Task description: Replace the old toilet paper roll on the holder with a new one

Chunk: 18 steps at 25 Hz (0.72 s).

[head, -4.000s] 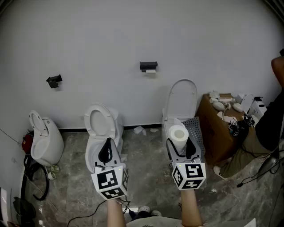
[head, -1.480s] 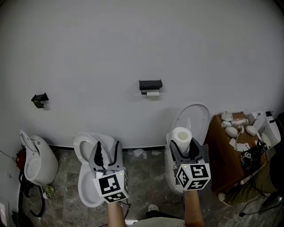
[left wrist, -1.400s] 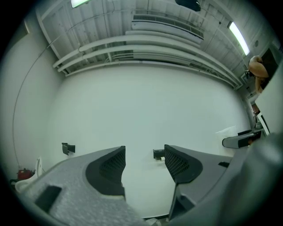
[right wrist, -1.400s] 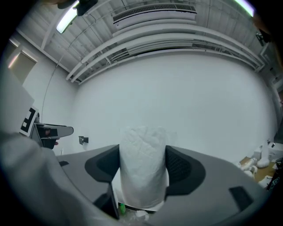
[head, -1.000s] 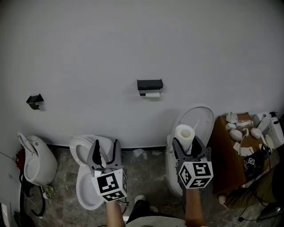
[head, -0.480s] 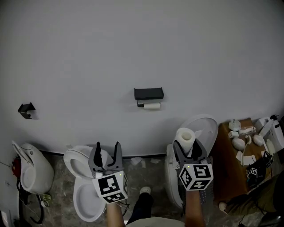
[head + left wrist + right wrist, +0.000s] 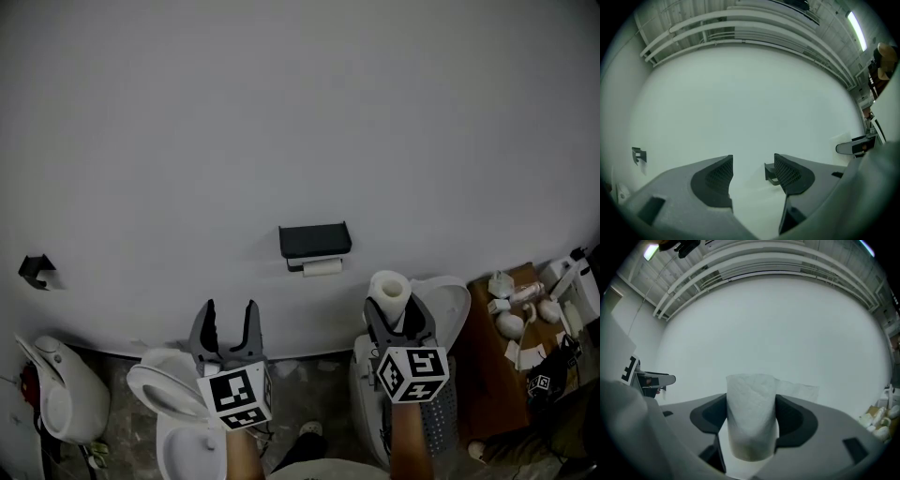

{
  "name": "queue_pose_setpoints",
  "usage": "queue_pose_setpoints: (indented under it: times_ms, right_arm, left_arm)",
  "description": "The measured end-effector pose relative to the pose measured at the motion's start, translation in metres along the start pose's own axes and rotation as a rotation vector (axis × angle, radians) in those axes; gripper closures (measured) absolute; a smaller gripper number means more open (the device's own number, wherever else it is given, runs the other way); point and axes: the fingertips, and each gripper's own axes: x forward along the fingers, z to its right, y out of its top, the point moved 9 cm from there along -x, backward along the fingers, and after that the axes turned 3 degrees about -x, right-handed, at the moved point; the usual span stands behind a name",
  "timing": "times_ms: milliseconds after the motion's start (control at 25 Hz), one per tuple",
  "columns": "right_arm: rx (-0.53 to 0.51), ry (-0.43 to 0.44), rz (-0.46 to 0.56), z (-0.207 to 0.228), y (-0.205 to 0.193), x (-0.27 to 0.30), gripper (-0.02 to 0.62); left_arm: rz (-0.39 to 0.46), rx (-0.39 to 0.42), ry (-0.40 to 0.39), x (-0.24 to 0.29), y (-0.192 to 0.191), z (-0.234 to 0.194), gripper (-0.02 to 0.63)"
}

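Note:
A black holder (image 7: 315, 242) is fixed to the white wall, with a thin old roll (image 7: 322, 267) hanging under it. My right gripper (image 7: 397, 309) is shut on a full white toilet paper roll (image 7: 387, 294), held upright below and to the right of the holder. That new roll (image 7: 751, 416) fills the space between the jaws in the right gripper view. My left gripper (image 7: 226, 322) stands open and empty, below and left of the holder. In the left gripper view the holder (image 7: 769, 173) shows just beyond the right jaw.
Two white toilets stand below, one (image 7: 173, 412) under my left gripper and one (image 7: 441, 347) under my right. A third toilet (image 7: 56, 398) is at far left. A brown box (image 7: 520, 347) with small items sits at right. Another black bracket (image 7: 36, 270) is on the wall at left.
Both grippers have come closer to the wall and the holder, which now looks larger and lower in the head view. The new roll stays held; the left jaws stay open.

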Motion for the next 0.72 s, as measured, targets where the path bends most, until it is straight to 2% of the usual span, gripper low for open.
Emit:
queue_pose_setpoints:
  times_ms: [280, 720]
  right_arm:
    - [-0.011, -0.031, 0.006, 0.009, 0.004, 0.056, 0.299]
    - [-0.015, -0.038, -0.032, 0.027, -0.004, 0.092, 0.299]
  left_arm:
    - [0.016, -0.004, -0.039, 0.067, -0.001, -0.007, 0.35]
    - [-0.012, -0.005, -0.044, 0.111, -0.01, -0.001, 0.35]
